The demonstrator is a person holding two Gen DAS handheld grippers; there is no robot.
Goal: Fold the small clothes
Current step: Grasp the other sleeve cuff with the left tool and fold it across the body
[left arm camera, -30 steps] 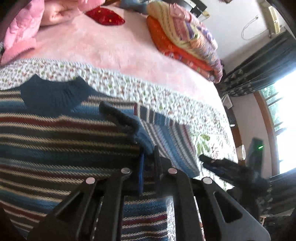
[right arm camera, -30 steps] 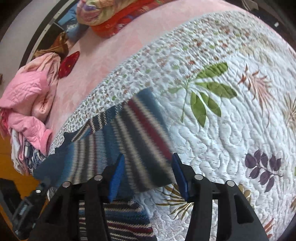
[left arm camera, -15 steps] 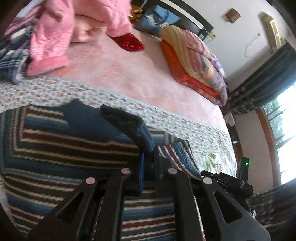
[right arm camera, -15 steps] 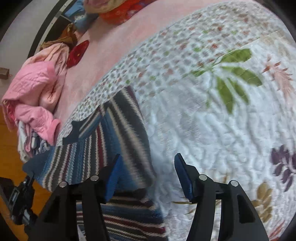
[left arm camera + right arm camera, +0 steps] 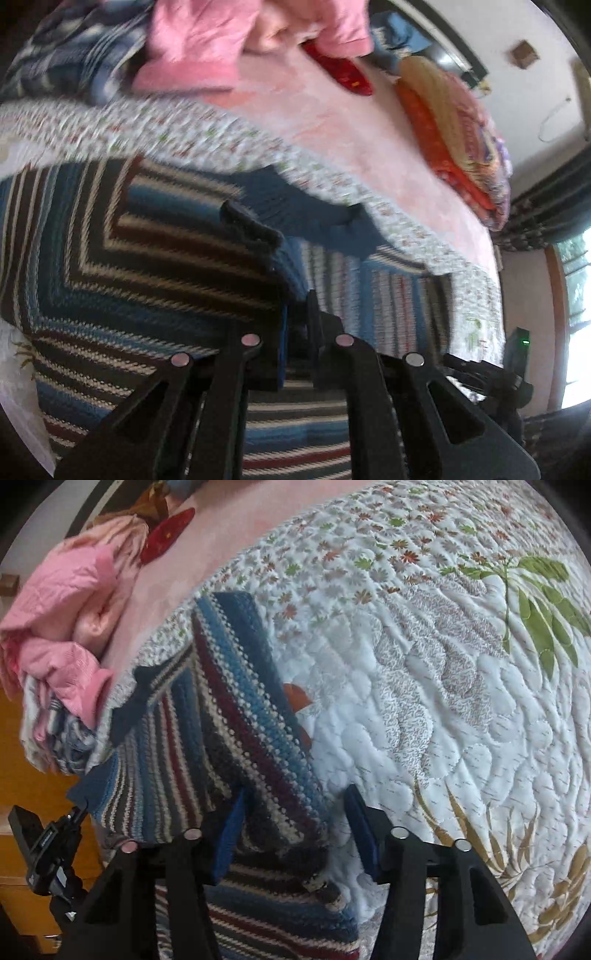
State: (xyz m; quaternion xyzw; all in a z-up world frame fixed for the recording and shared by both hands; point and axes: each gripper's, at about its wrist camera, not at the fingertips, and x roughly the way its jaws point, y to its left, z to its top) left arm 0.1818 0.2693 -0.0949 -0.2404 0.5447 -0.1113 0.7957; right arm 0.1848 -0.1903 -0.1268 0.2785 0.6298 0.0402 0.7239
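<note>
A small striped knit sweater [image 5: 147, 266] in blue, dark red, black and cream lies on a floral quilt [image 5: 443, 686], its dark blue collar [image 5: 295, 210] toward the far side. My left gripper [image 5: 297, 314] is shut on a raised dark blue cuff [image 5: 255, 229] of a sleeve, held over the sweater's body. In the right wrist view the sweater [image 5: 229, 716] has one sleeve folded across it. My right gripper [image 5: 295, 830] stands open just above that folded part, its blue pads [image 5: 229, 834] on either side of the fabric edge, holding nothing.
A heap of pink clothes [image 5: 62, 602] lies at the far left on a pink blanket [image 5: 369, 122]. Folded orange and yellow bedding [image 5: 454, 110] is stacked at the back. A red item [image 5: 343, 70] lies beside the heap. A small camera device [image 5: 40, 853] sits off the bed's left edge.
My left gripper has carried the sleeve cuff across the sweater; the view has swung toward the pink heap. My right gripper stays open and has moved closer over the folded sleeve.
</note>
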